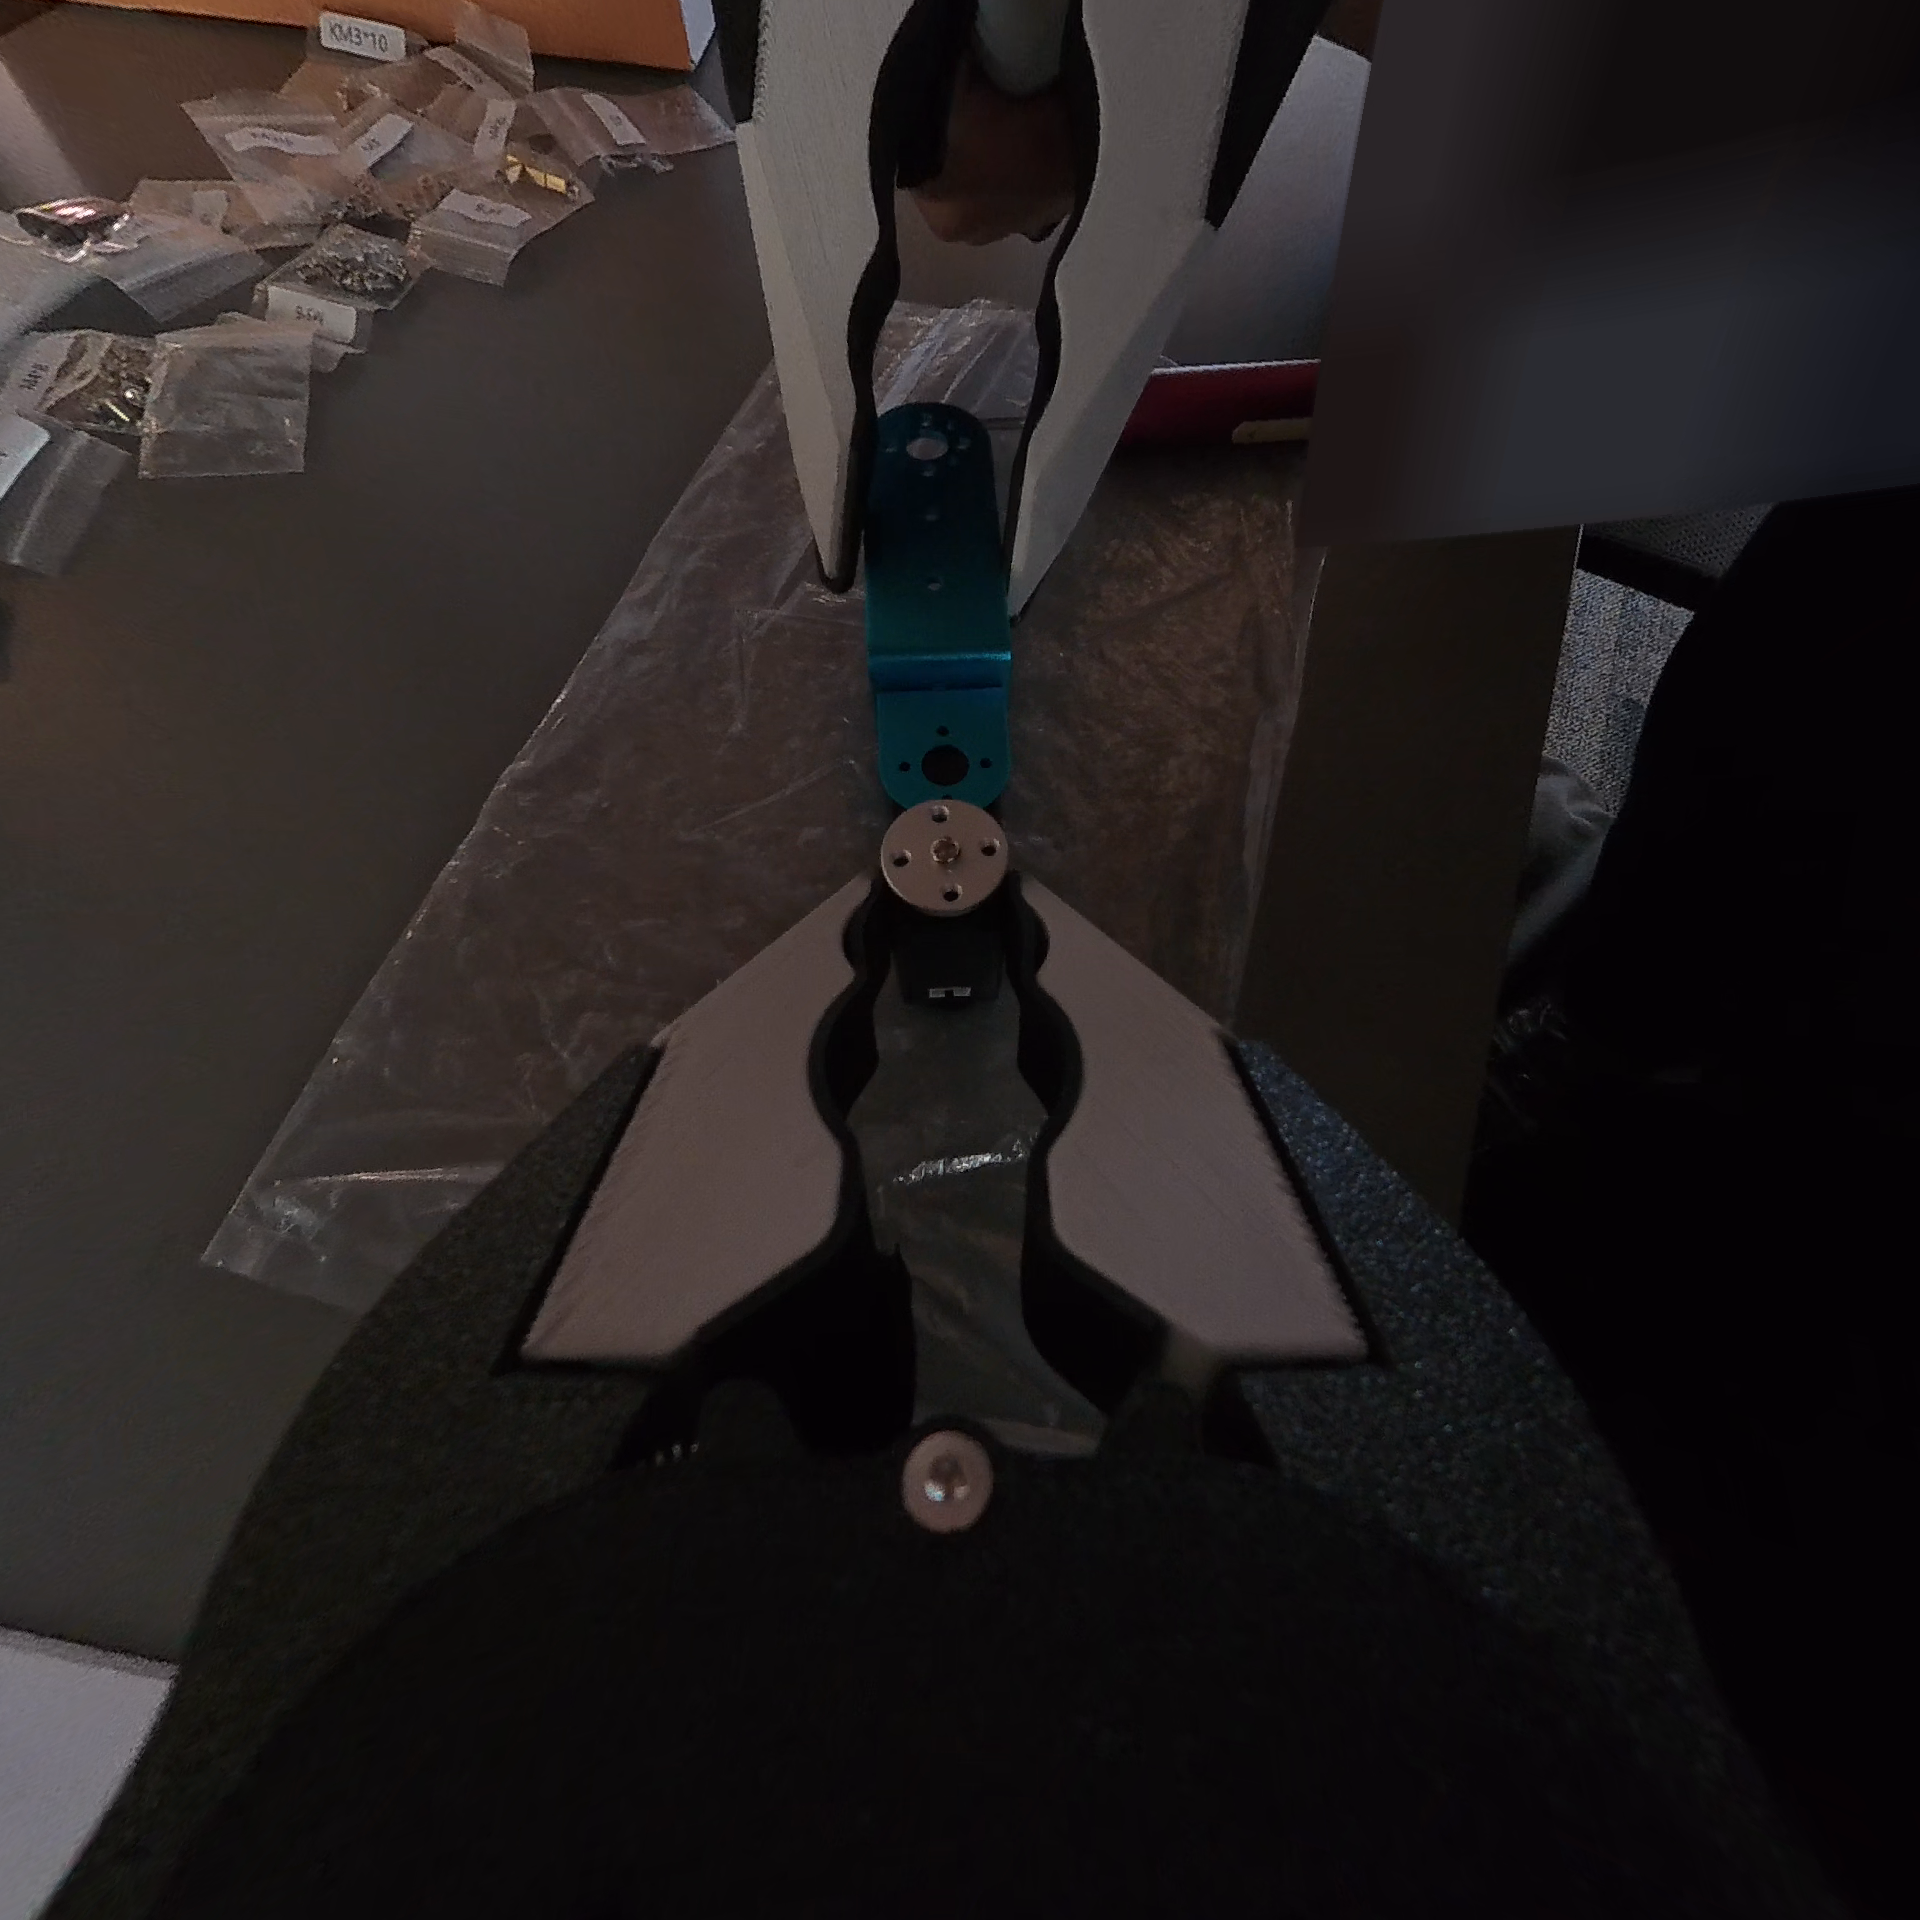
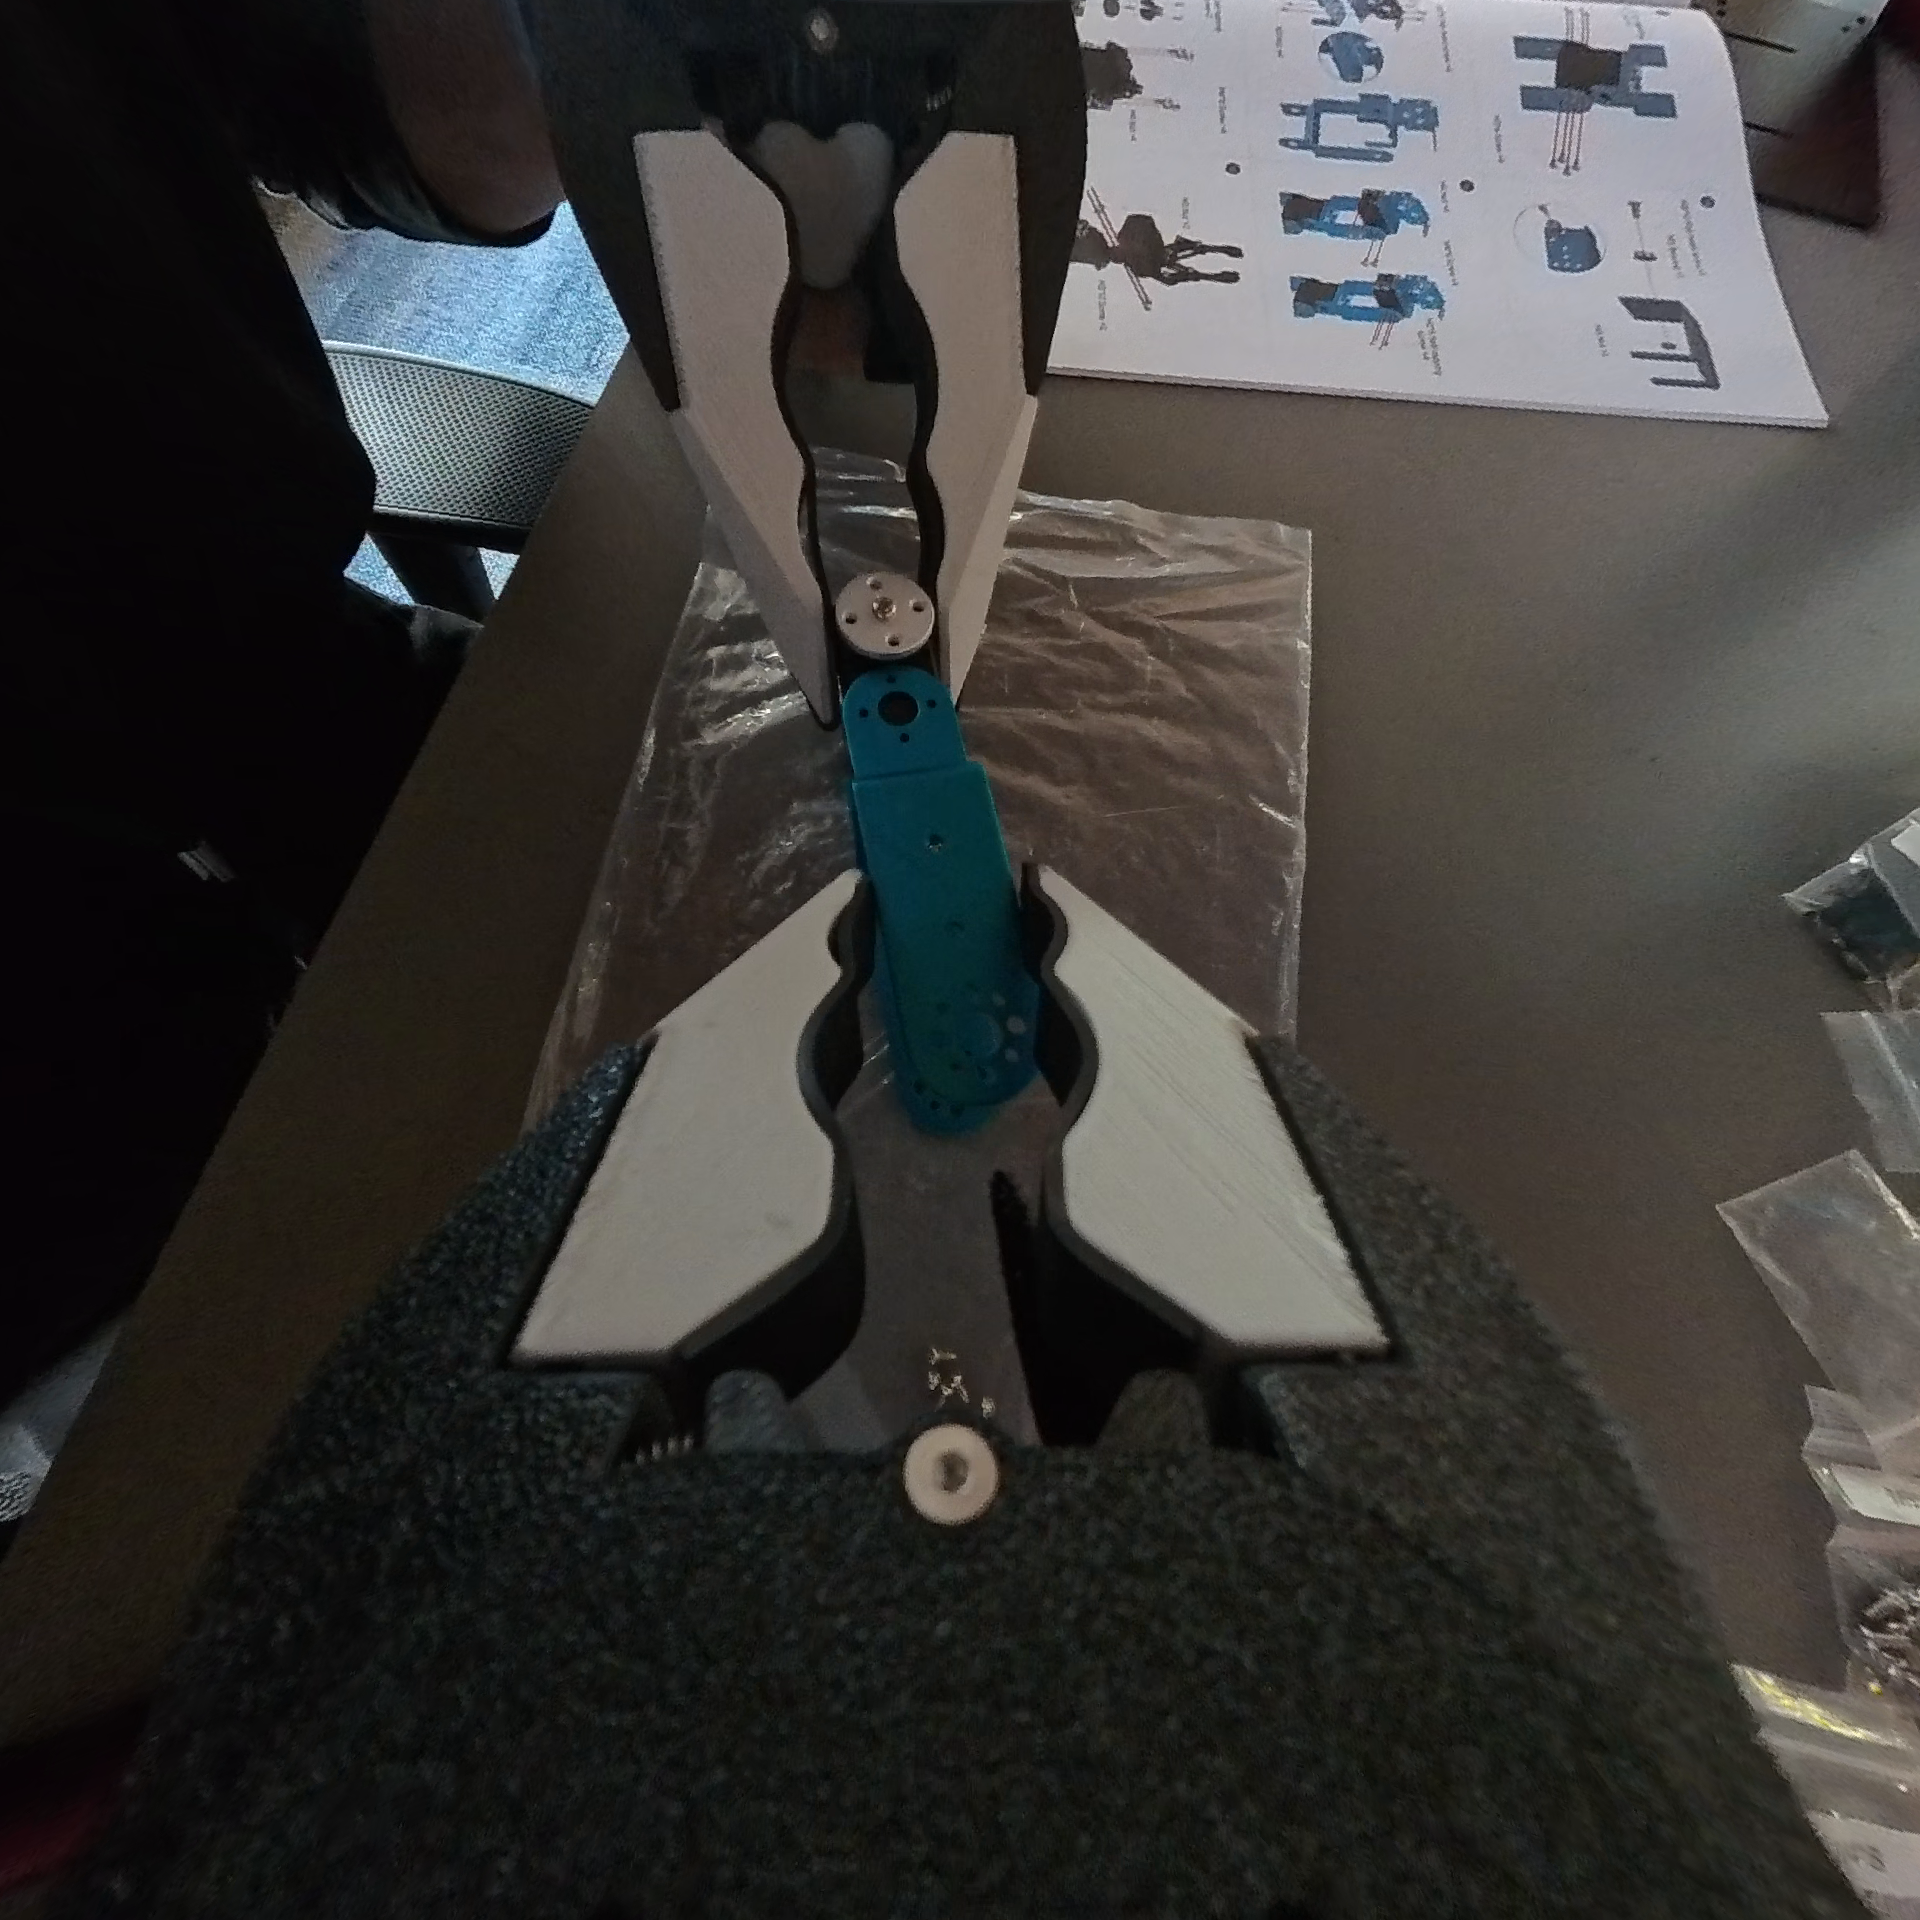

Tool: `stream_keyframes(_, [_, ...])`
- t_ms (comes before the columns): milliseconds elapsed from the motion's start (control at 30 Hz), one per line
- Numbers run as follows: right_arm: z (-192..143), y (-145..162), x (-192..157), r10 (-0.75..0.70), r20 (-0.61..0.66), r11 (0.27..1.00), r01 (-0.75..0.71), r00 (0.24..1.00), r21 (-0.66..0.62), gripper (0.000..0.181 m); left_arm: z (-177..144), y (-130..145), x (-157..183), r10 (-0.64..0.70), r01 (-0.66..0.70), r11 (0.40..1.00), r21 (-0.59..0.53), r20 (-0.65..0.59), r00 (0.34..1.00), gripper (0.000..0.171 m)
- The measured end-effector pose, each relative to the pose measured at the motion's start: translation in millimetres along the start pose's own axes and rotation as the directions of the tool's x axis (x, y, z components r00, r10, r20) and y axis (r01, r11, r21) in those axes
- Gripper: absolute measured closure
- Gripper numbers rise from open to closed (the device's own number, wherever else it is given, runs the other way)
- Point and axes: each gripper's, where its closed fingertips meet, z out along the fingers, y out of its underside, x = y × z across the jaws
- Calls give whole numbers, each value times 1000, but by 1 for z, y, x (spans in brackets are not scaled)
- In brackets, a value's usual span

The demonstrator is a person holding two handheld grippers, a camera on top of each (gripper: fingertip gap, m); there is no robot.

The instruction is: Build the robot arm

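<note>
Above the clear plastic sheet, the left gripper clamps a black servo, mostly hidden, with a silver disc. Facing it, the right gripper is closed on a blue bracket whose far tip nearly meets the disc. Only the right wrist view shows the instruction sheet.

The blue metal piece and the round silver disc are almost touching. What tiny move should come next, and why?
Probably ease the blue bracket, held in the right gripper, slightly forward over the silver disc on the black servo in the left gripper. The bracket's round holed end sits just short of the disc, their holes not yet lined up.
</note>
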Motion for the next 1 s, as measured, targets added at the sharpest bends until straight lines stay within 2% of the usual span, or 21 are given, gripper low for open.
stream_keyframes(1000, [1, 1, -1, -11, -4, 1000, 11, 1000, -20, 154, -2, 2, -1, 66, -66, 998, 0, 7, 998, 150])
